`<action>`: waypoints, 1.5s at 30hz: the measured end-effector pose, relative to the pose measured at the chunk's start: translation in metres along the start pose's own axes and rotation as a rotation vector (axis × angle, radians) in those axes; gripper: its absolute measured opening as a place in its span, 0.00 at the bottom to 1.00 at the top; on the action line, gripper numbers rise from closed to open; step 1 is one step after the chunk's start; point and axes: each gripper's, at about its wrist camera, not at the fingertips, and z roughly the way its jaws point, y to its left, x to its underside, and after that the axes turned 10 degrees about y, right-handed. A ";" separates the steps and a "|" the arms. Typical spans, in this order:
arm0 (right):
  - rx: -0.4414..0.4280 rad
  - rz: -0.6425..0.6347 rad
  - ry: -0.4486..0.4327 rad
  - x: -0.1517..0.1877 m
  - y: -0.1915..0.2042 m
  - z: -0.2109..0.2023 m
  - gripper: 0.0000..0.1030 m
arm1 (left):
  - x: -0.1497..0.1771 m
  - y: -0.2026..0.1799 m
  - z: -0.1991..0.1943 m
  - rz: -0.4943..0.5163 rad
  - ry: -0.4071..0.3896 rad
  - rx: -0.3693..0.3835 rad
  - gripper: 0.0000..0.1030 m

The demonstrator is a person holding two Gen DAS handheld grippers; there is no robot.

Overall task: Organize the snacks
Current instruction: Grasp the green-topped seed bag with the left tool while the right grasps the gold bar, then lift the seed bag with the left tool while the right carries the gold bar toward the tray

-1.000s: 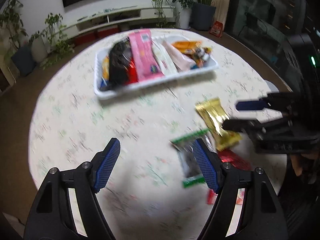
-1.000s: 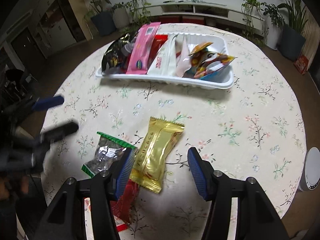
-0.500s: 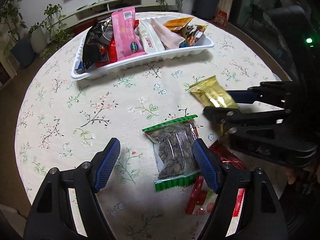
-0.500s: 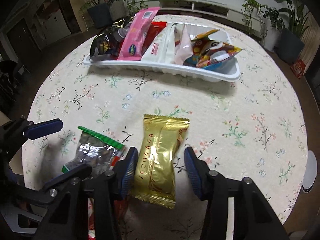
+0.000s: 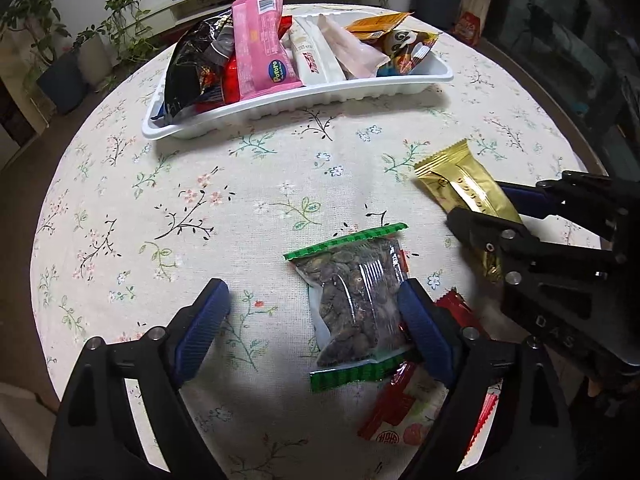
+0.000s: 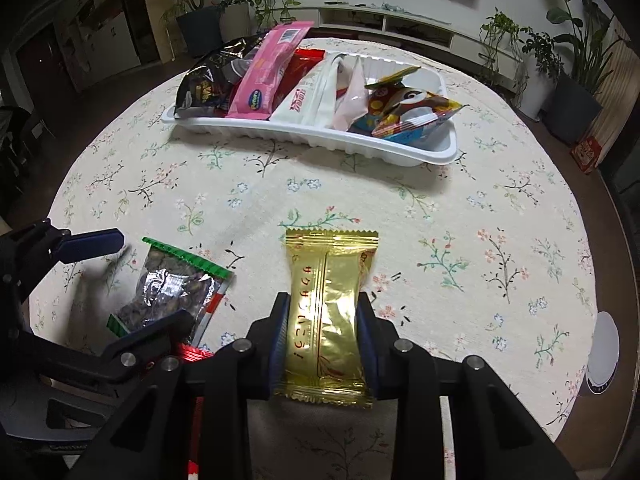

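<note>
While the right gripper (image 6: pixel 323 334) pinches the crinkly gold packet (image 6: pixel 329 312) by its sides at lower centre, the left gripper (image 5: pixel 312 320) is spread wide over one clear, green-edged seed bag (image 5: pixel 354 306), with bare floral cloth (image 5: pixel 192 208) to its left. One red wrapper (image 5: pixel 400 412) pokes out beneath the bag. At upper centre, the ribbed white tray (image 6: pixel 320 136) holds about seven glossy packets, well apart from the table's round edge.

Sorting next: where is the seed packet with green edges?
The seed packet lies flat on the tablecloth between the left hand-held gripper's open fingers, left of the gold snack, partly over a red wrapper.
</note>
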 end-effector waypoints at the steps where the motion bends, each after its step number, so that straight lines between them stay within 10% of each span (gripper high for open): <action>1: 0.000 0.000 -0.001 0.000 0.000 0.000 0.33 | 0.001 0.000 0.000 -0.001 0.001 -0.002 0.84; 4: -0.002 0.003 -0.004 0.002 -0.003 -0.001 0.33 | 0.005 -0.003 -0.001 0.013 -0.013 -0.008 0.83; 8: 0.016 -0.006 -0.014 0.003 -0.001 -0.002 0.33 | 0.006 -0.004 -0.002 0.030 -0.028 0.101 0.42; 15: 0.030 0.003 -0.022 0.006 -0.006 -0.003 0.33 | 0.002 -0.015 -0.004 0.093 -0.018 0.121 0.25; 34: -0.090 0.073 -0.139 0.007 -0.023 -0.031 0.32 | 0.007 0.039 -0.052 -0.004 -0.131 0.232 0.21; 45: -0.127 0.092 -0.237 -0.032 -0.032 -0.072 0.32 | -0.065 0.099 -0.084 -0.079 -0.258 0.247 0.21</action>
